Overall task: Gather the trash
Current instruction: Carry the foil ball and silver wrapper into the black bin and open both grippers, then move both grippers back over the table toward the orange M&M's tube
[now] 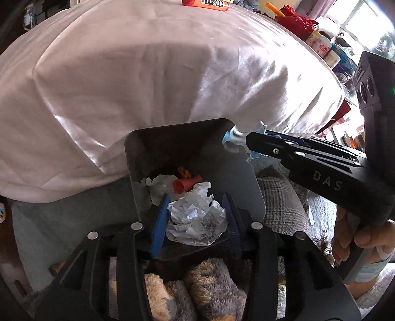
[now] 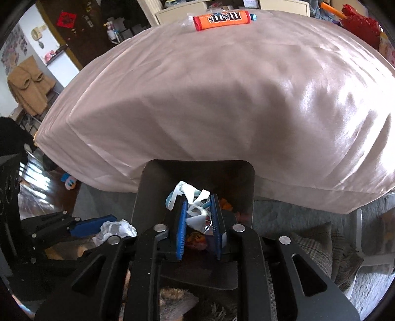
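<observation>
- Left wrist view: left tongs point(image 1: 197, 219) point down into a dark bin point(image 1: 138, 153); blue pads stand partly apart with a crumpled white paper point(image 1: 196, 217) between them. Paper sits against the right pad, a gap shows at the left pad; cannot tell if it is gripped or loose.
- Bin floor beyond the paper: a white tissue wad point(image 1: 160, 185) and a red tube-shaped scrap point(image 1: 186, 185), touching each other.
- Right of that, right tongs point(image 1: 243, 142) reach over the bin's far right corner with a blue-and-white wrapper point(image 1: 232, 140) at the tips. A hand point(image 1: 365, 237) holds the handle.
- Behind the bin: a bed point(image 1: 148, 74) under a pale sheet, an orange candy tube point(image 1: 205, 3) at its far edge.
- Right wrist view: left tongs point(image 2: 98, 226) at the left with the white paper point(image 2: 118, 229) at the tips.
- Centre: right tongs point(image 2: 198, 222) over the bin point(image 2: 148, 177), jaws narrowly apart, wrapper point(image 2: 195, 210) between the pads, touching both, bulging above the tips.
- Orange candy tube point(image 2: 222, 19) on the bed point(image 2: 222, 98) at its far side.
</observation>
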`<state>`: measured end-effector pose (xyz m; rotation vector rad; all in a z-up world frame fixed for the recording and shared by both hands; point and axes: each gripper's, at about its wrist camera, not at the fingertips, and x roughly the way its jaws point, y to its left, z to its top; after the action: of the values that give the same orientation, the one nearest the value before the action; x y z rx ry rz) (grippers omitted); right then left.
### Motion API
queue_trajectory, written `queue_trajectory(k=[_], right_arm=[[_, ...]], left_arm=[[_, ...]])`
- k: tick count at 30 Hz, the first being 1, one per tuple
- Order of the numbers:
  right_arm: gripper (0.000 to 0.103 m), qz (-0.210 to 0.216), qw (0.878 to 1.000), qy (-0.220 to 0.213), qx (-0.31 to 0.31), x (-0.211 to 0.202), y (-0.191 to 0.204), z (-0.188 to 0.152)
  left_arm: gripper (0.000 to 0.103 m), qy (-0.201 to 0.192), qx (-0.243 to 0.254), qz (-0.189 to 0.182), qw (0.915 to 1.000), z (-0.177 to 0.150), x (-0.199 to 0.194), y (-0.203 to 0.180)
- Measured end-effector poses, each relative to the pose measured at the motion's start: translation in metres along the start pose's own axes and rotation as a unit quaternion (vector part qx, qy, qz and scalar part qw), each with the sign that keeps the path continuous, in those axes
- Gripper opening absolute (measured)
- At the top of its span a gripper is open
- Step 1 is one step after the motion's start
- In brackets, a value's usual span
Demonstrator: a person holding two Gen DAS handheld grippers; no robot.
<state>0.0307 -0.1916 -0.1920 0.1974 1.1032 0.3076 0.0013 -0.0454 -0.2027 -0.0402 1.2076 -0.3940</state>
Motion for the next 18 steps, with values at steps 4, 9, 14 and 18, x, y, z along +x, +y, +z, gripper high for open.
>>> queue_trajectory(k=[4,9,14,18], right_arm=[[0.039,-0.002,1.000,-0.002,0.004,-0.002,-0.002,-0.002],[0.055,-0.004,1.000,-0.010,0.010,-0.008,-0.007,-0.003],[0.080,-0.017,0.999,-0.026,0.017,-0.019,-0.013,0.001],[0.098,-0.029,0.999,-0.040,0.018,-0.031,-0.022,0.005]], left_arm=[[0.048,0.002,-0.004,0.001,1.0000,0.001,0.000,0.003],[0.073,-0.002,-0.007,0.001,1.0000,0.001,-0.001,0.003],[0.089,-0.008,-0.013,0.012,0.9998,0.002,-0.003,0.005],[0.095,-0.018,-0.009,0.018,0.9996,0.004,-0.011,0.003]])
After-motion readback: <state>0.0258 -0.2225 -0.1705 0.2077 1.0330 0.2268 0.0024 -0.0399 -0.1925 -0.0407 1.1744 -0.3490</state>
